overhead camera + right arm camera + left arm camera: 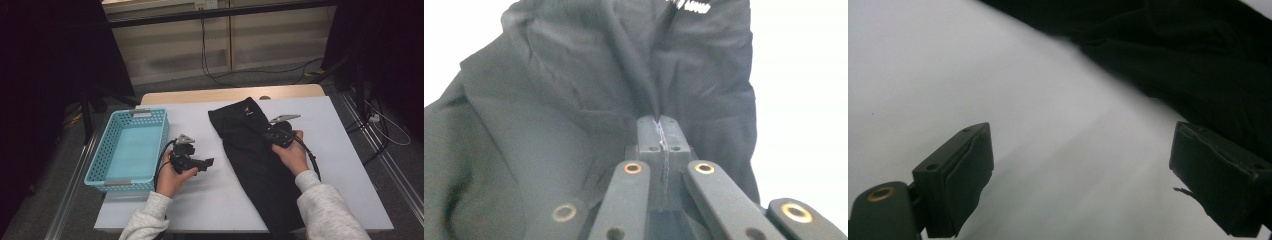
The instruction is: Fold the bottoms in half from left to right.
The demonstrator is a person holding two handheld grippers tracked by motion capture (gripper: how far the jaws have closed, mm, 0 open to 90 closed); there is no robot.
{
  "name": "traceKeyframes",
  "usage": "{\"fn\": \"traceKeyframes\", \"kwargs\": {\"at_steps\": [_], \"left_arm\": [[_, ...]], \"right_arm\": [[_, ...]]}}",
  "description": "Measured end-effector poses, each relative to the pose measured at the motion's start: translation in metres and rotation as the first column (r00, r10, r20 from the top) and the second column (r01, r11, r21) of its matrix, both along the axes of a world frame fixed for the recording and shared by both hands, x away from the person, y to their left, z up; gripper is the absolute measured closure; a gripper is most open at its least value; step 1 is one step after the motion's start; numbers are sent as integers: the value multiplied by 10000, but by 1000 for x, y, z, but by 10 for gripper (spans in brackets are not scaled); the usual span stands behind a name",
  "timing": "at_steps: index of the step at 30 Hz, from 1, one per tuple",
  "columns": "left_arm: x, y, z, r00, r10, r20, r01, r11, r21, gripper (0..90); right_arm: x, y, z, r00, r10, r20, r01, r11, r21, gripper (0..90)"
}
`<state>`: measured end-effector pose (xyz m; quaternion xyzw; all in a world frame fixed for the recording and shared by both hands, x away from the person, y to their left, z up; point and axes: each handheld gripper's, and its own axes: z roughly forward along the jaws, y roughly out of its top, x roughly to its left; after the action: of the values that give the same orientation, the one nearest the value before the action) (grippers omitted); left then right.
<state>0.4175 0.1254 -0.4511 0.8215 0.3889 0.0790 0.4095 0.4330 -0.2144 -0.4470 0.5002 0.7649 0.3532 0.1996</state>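
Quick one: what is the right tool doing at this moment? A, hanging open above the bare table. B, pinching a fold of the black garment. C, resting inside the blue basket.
B: the right tool has its jaws shut together on a raised fold of the black garment, over the cloth's middle in the high view.

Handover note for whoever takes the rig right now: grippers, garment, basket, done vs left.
Right gripper: shut, pinching a fold of the black garment near its upper end.
Left gripper: open, holding nothing, over the white table cover just left of the garment.
Garment lies stretched out on the table; the turquoise basket at the left holds nothing.
Done: grip taken. Left: probably fold the garment and put it into the basket.
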Motion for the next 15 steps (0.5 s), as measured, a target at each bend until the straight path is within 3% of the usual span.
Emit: {"fn": "traceKeyframes", "kwargs": {"at_steps": [5,7,9,10,12,15], "left_arm": [[0,-1,0,10000,-52,0,52,10000,55,105],[0,-3,0,10000,-48,46,47,10000,83,105],[-1,-4,0,10000,-86,46,86,9999,64,105],[-1,-4,0,9999,-93,60,92,9999,79,105],[-1,-3,1,10000,-75,44,74,10000,59,105],[-2,-2,0,10000,-62,38,61,9999,102,105]], "right_arm": [[2,-25,18,9929,-841,837,839,9965,61,900],[5,-35,16,9886,-1349,671,1348,9909,60,900],[8,-38,7,9922,-1227,243,1225,9924,63,888],[8,-37,4,9946,-1034,87,1034,9946,-52,837],[5,-36,0,9919,-1260,149,1265,9913,-364,731],[-1,-37,-1,9924,-1213,210,1221,9917,-412,630]]}}
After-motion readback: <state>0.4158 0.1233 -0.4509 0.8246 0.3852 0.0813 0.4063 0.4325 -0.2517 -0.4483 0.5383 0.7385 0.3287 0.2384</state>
